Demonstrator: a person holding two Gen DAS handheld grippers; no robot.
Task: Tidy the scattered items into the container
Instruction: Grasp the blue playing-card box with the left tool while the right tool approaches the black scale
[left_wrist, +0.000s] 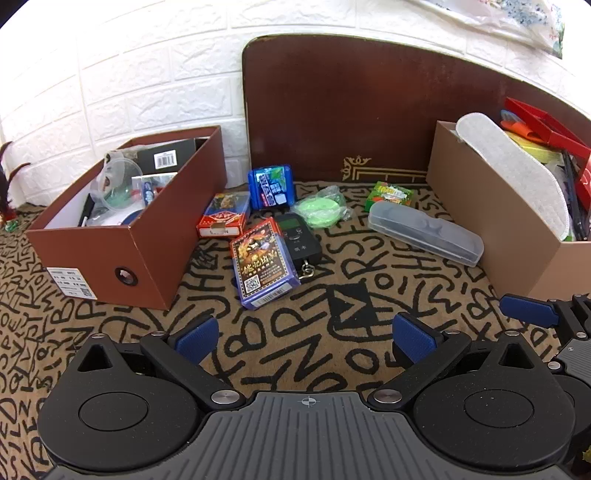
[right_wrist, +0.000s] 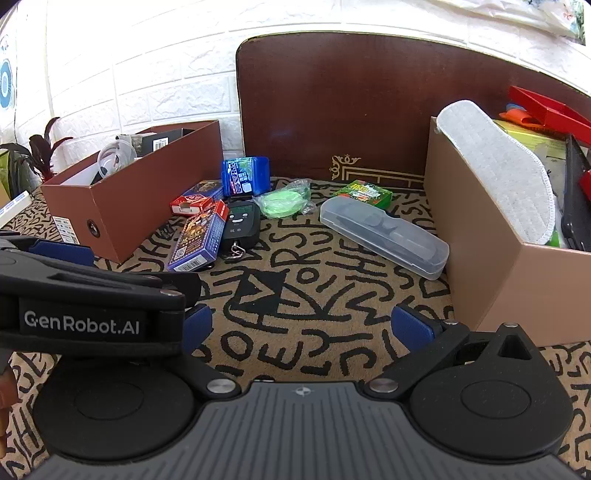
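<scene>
Scattered items lie on the patterned cloth between two boxes: a purple card box (left_wrist: 263, 263) (right_wrist: 197, 236), a red card box (left_wrist: 222, 215), a blue case (left_wrist: 271, 187) (right_wrist: 245, 176), a black hanging scale (left_wrist: 298, 239) (right_wrist: 240, 224), a bagged green disc (left_wrist: 320, 208) (right_wrist: 284, 201), a green packet (left_wrist: 392, 194) (right_wrist: 364, 192) and a clear glasses case (left_wrist: 424, 232) (right_wrist: 384, 236). The brown shoebox (left_wrist: 122, 243) (right_wrist: 122, 210) stands left, the tan box (left_wrist: 509, 236) (right_wrist: 491, 266) right. My left gripper (left_wrist: 310, 338) is open and empty, short of the items. My right gripper (right_wrist: 303, 328) is open and empty.
A dark brown board (left_wrist: 369, 110) leans on the white brick wall behind the items. Both boxes hold assorted things; a white insole (left_wrist: 517, 173) sticks out of the tan box. A plant (right_wrist: 44, 155) stands far left. The left gripper's body (right_wrist: 81, 314) crosses the right wrist view.
</scene>
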